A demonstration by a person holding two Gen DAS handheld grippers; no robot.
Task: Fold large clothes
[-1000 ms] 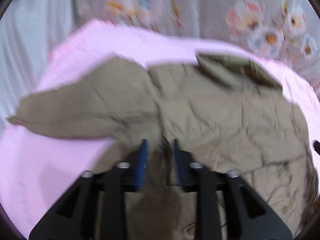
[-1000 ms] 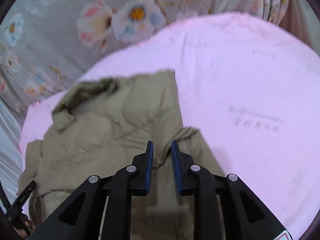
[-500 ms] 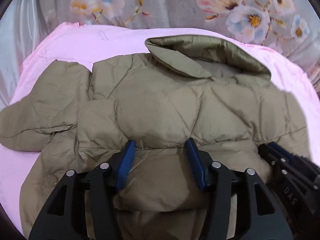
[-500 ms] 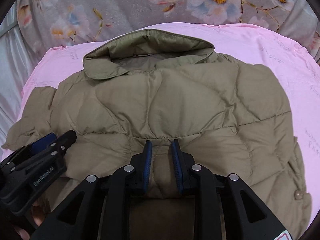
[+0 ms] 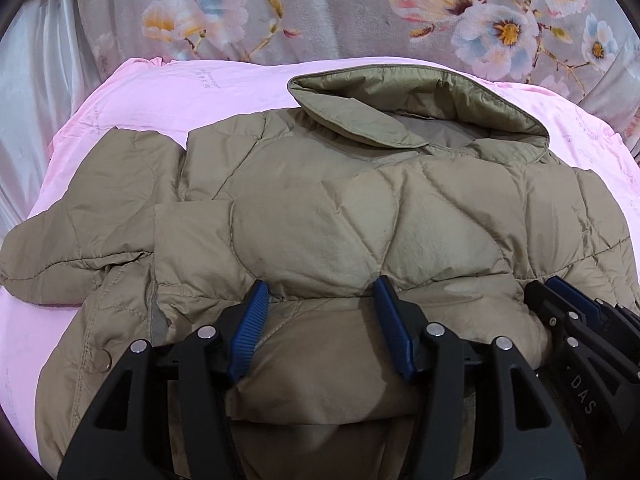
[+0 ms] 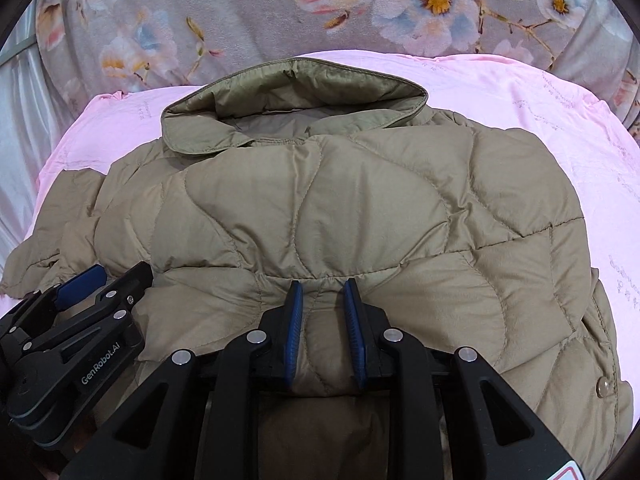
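**On the pink bed, a quilted coat with its hem just folded up**

Across the pink bedsheet (image 5: 248, 88) lies the olive quilted jacket (image 5: 320, 208), collar (image 5: 400, 116) towards the flowered blanket (image 5: 360, 12) at the far edge, lower part doubled up over the body.

At the far left, one sleeve (image 5: 80, 240) sticks out sideways onto the sheet, not yet tucked in. A snap button (image 5: 105, 361) shows near the left front edge.

Next comes the left tool (image 5: 320, 316). Its jaws have just been opening and now stand spread; the folded hem bulges between the blue pads without being pressed, so this side looks released.

Further right, the right tool (image 6: 322, 316) has its jaws drawn close and pinching a ridge of the folded hem, the fabric puckering at the tips.

At the right edge the jacket's side lies rounded and tidy on the sheet, another snap (image 6: 602, 386) showing low down.

My reading is that the bottom-up fold has been laid and the step in hand is letting it go. The next move probably calls for the right tool to part and lift away without dragging the puffy layer back, then for the loose left sleeve to be brought across the body. The padding is springy, so the fold may creep open unless pressed flat.
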